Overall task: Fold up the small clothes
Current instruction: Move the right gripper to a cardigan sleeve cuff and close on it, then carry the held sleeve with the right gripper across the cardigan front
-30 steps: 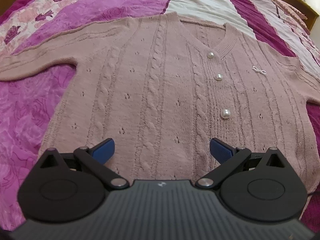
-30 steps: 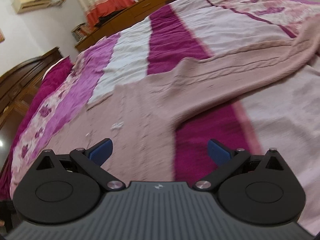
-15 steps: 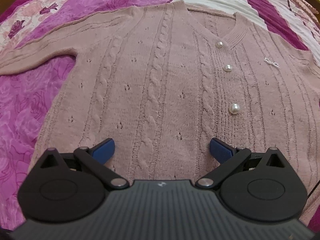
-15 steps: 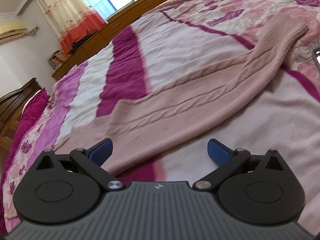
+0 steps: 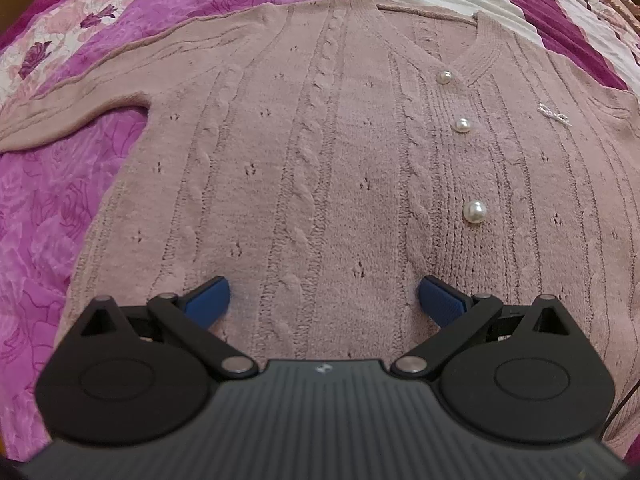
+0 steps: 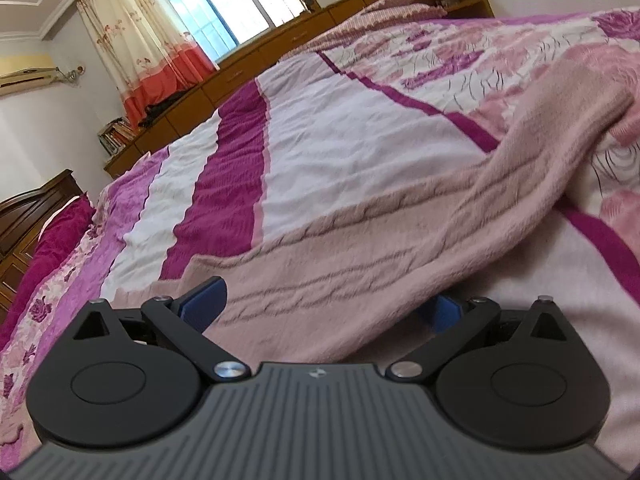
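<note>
Lying flat beneath spread left gripper (image 5: 323, 298) jaws, cardigan (image 5: 340, 168), sleeve (image 6: 400, 264) between spread right gripper (image 6: 326, 302) jaws

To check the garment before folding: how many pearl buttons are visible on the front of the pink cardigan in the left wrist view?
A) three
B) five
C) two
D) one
A: three pearl buttons run in a line below the V-neck of the pink cardigan, which lies flat on the bedspread.
</note>
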`<action>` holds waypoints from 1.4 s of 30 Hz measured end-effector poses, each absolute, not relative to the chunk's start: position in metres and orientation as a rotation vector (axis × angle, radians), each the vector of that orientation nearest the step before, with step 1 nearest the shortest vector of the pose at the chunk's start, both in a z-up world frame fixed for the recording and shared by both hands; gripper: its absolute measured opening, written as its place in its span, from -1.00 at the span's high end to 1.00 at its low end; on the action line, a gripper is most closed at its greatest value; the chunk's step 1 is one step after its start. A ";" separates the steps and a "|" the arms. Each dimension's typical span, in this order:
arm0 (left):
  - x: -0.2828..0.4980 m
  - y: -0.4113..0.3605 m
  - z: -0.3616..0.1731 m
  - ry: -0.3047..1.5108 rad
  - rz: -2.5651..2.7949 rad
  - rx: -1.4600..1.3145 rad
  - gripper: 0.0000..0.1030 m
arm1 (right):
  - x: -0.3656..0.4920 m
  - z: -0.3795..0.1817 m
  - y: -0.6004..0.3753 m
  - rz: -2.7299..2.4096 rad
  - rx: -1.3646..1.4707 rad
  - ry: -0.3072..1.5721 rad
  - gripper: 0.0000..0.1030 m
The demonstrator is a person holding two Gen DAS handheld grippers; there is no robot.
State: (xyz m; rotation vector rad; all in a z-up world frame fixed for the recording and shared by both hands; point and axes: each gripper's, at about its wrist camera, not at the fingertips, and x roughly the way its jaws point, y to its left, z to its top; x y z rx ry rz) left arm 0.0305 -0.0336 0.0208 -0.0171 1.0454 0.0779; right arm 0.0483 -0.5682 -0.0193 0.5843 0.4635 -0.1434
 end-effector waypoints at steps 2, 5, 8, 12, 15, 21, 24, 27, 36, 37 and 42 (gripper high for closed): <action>0.031 -0.034 0.021 1.045 0.078 -0.014 -1.00 | 0.054 -0.020 -0.571 -0.162 0.575 0.445 -1.00; 0.031 -0.035 0.021 1.044 0.078 -0.011 -1.00 | 0.058 -0.017 -0.577 -0.211 0.590 0.415 -0.95; 0.031 -0.035 0.022 1.034 0.081 -0.005 -1.00 | 0.058 -0.013 -0.587 -0.245 0.646 0.357 -0.91; 0.030 -0.037 0.023 1.022 0.078 0.013 -1.00 | 0.059 -0.010 -0.601 -0.274 0.723 0.306 -0.73; 0.030 -0.036 0.023 1.021 0.075 0.009 -1.00 | 0.061 -0.008 -0.604 -0.278 0.744 0.283 -0.31; 0.029 -0.033 0.025 1.013 0.072 0.002 -1.00 | 0.061 -0.001 -0.599 -0.282 0.705 0.281 0.81; 0.028 -0.031 0.026 1.003 0.074 0.016 -1.00 | 0.054 0.010 -0.588 -0.268 0.666 0.257 0.85; 0.028 -0.029 0.029 0.995 0.077 0.025 -1.00 | 0.049 0.023 -0.576 -0.241 0.623 0.237 0.86; 0.028 -0.014 0.038 0.973 0.090 0.040 -1.00 | 0.034 0.069 -0.525 -0.148 0.561 0.199 0.87; 0.028 -0.012 0.039 0.969 0.091 0.043 -1.00 | 0.033 0.073 -0.519 -0.138 0.565 0.196 0.87; 0.028 -0.003 0.046 0.954 0.094 0.057 -1.00 | 0.033 0.094 -0.488 -0.092 0.583 0.193 0.87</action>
